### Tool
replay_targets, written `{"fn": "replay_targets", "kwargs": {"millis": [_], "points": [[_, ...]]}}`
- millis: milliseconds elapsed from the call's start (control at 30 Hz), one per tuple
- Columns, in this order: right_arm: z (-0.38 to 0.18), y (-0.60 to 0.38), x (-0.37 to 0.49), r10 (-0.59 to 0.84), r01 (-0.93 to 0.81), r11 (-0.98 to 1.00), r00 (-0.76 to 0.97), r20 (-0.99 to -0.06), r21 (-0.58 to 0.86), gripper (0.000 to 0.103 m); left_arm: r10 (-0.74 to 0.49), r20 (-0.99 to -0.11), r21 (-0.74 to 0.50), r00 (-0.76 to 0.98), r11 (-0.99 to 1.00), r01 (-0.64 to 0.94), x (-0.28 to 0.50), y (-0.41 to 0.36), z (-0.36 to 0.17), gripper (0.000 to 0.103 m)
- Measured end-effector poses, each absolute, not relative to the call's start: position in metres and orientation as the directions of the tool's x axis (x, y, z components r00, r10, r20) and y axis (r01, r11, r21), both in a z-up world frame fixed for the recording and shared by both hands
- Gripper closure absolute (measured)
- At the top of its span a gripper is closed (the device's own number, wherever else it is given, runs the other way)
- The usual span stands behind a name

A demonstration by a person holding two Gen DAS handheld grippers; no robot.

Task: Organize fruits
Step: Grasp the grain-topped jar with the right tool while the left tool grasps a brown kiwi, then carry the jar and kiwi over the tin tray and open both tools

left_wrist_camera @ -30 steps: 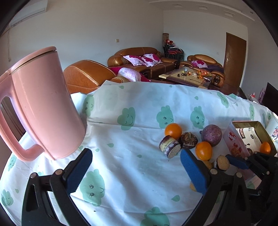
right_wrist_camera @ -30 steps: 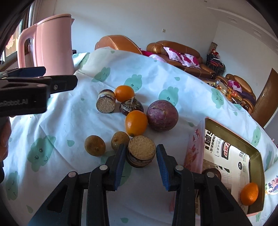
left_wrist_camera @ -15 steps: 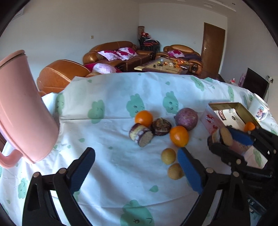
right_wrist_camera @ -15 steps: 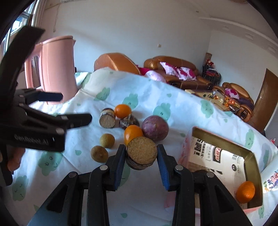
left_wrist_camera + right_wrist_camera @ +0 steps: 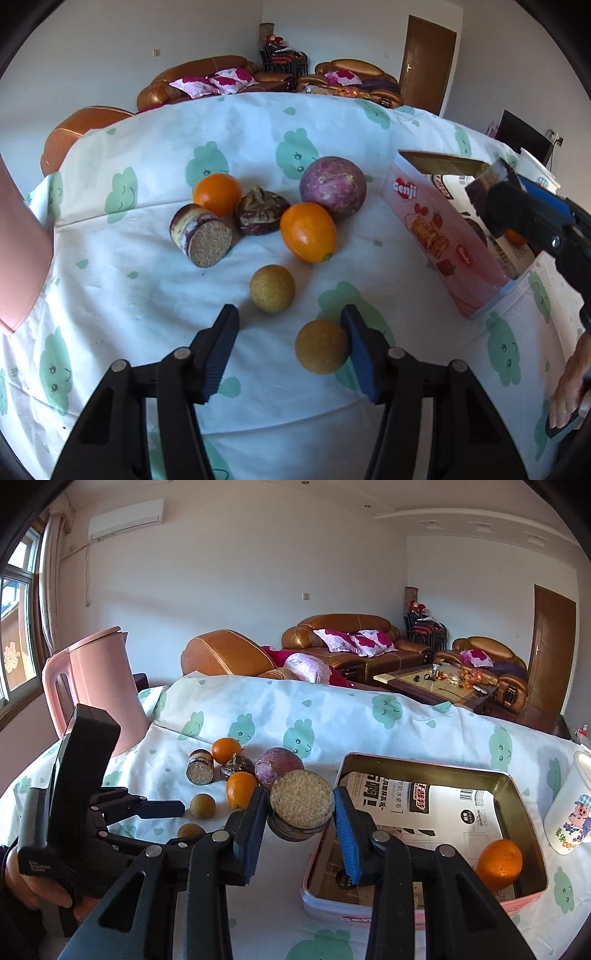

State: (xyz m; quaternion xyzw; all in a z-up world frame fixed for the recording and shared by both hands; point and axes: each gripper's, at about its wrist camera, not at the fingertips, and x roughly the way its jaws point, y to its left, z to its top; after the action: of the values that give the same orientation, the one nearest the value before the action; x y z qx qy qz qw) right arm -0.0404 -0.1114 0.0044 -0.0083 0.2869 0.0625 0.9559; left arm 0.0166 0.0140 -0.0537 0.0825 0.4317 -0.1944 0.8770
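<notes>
Your right tool [image 5: 300, 808] is clamped on a cut sugarcane piece [image 5: 301, 804] and holds it in the air at the near-left rim of the pink tin [image 5: 424, 766], not yet over the inside. You have little in the tin so far: one orange [image 5: 499, 864] lies in its near right corner on the printed paper lining, and a dark round thing near the front wall is too hidden to name. Left of the tin, on the counter [image 5: 122, 295], a second sugarcane piece [image 5: 201, 235], two oranges [image 5: 217, 194] [image 5: 308, 232], a wrinkled dark fruit [image 5: 260, 215], a purple passion fruit [image 5: 333, 185] and two small tan longans [image 5: 272, 294] [image 5: 322, 346] await you. Your left tool [image 5: 290, 349] stands wide apart low over the counter, with the nearer longan just inside its right finger. By my judgement you are early in the job, with seven pieces to move after this one.
</notes>
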Motion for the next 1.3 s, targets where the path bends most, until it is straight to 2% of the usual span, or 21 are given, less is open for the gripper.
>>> {"fn": "replay_targets", "kwargs": {"millis": [33, 67, 300, 533, 700, 867, 1033, 1300], "points": [[0.005, -0.111, -0.042, 0.113, -0.124, 0.992, 0.829, -0.548, 0.017, 0.065, -0.287, -0.786, -0.033, 0.548, 0.904, 0.425, 0.015, 0.014, -0.053, 0.065], [0.005, -0.111, -0.042, 0.113, -0.124, 0.992, 0.831, -0.545, 0.016, 0.065, -0.302, -0.784, -0.045, 0.543, 0.899, 0.435, 0.015, 0.016, -0.052, 0.075], [0.005, -0.113, -0.043, 0.099, -0.109, 0.994, 0.838, -0.536, 0.013, 0.065, -0.307, -0.776, -0.076, 0.551, 0.913, 0.401, 0.019, 0.039, -0.042, 0.075], [0.023, -0.130, -0.051, 0.091, -0.075, 0.996, 0.878, -0.471, 0.052, 0.065, -0.309, -0.610, -0.119, 0.730, 0.946, 0.301, 0.011, 0.069, -0.012, 0.076], [0.036, -0.155, -0.054, 0.045, -0.022, 0.998, 0.900, -0.433, 0.057, 0.065, -0.319, -0.560, -0.151, 0.764, 0.947, 0.285, 0.006, 0.060, -0.007, 0.075], [0.038, -0.195, -0.057, -0.049, 0.062, 0.998, 0.909, -0.414, 0.019, 0.065, -0.350, -0.526, -0.150, 0.775, 0.935, 0.320, -0.001, 0.029, 0.005, 0.075], [0.035, -0.248, -0.056, -0.111, 0.152, 0.987, 0.894, -0.433, 0.060, 0.065, -0.409, -0.514, -0.157, 0.754, 0.909, 0.386, -0.002, -0.018, 0.014, 0.075], [0.023, -0.285, -0.048, -0.144, 0.201, 0.977, 0.865, -0.480, 0.071, 0.065, -0.453, -0.574, -0.119, 0.682, 0.870, 0.478, 0.003, -0.112, 0.010, 0.075]]}}
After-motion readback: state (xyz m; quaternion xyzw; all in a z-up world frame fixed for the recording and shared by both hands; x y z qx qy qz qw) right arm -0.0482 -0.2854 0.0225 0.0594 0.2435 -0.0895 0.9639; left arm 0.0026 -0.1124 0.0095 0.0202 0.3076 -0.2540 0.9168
